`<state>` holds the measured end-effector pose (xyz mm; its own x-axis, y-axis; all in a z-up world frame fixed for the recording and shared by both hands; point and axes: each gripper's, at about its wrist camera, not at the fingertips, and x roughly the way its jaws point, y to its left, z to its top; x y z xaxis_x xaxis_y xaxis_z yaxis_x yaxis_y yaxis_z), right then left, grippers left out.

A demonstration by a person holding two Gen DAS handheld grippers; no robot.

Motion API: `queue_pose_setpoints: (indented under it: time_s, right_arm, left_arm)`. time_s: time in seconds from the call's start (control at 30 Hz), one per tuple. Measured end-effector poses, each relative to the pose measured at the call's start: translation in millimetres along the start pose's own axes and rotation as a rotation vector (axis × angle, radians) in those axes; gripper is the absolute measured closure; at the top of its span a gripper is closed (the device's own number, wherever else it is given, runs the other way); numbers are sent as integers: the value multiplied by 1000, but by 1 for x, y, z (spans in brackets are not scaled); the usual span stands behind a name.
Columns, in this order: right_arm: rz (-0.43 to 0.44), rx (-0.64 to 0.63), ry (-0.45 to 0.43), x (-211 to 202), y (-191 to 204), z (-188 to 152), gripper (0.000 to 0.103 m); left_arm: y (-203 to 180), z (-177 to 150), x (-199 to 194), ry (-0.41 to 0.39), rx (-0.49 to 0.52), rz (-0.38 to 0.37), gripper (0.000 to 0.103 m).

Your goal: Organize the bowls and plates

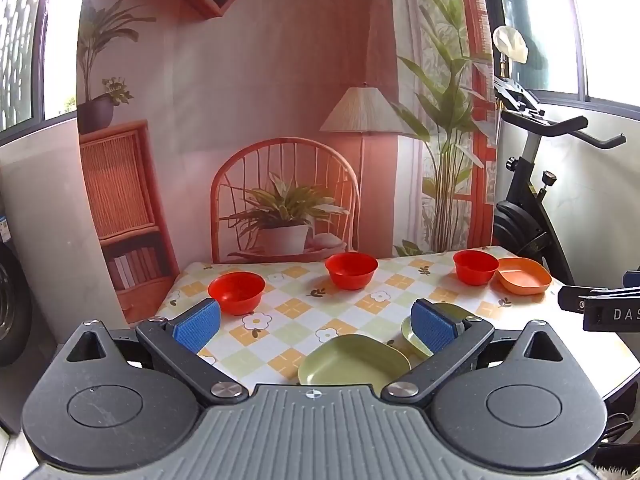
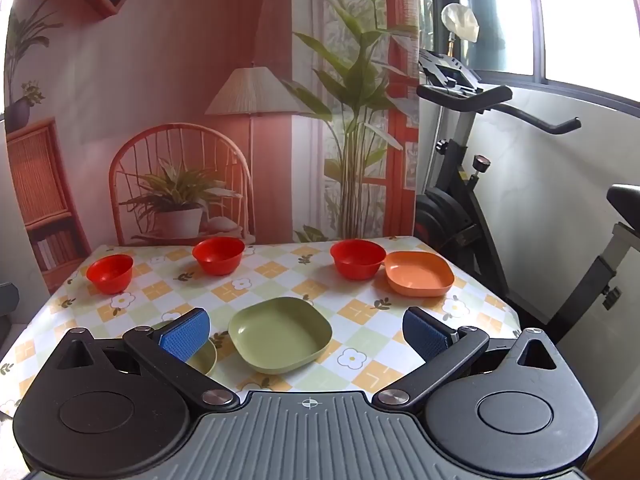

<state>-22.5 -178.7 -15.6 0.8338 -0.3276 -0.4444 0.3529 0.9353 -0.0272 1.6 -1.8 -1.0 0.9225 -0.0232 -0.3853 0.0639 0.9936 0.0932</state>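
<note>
Three red bowls are sitting along the far edge of the table (image 2: 472, 312): one (image 2: 109, 273) at 10 o'clock, one (image 2: 218, 255) at 11, one (image 2: 357, 259) at 1, touching an orange plate (image 2: 420, 278). A green plate (image 2: 280, 334) is lying at 12, right before you, and a second green dish (image 2: 205, 357) is peeking from behind your right gripper's (image 2: 306, 338) left finger. Your left gripper (image 1: 316, 324) and the right one are both hovering spread wide, grasping nothing. An exercise bike (image 2: 472, 184) is crowding the table at 2 o'clock.
</note>
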Motion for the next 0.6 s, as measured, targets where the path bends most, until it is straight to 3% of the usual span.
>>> queue_pose_setpoints:
  time_s: [0.6]
  right_arm:
    - [0, 0, 0, 0, 0, 0, 0]
  left_arm:
    - [1, -2, 1, 12, -12, -5, 1]
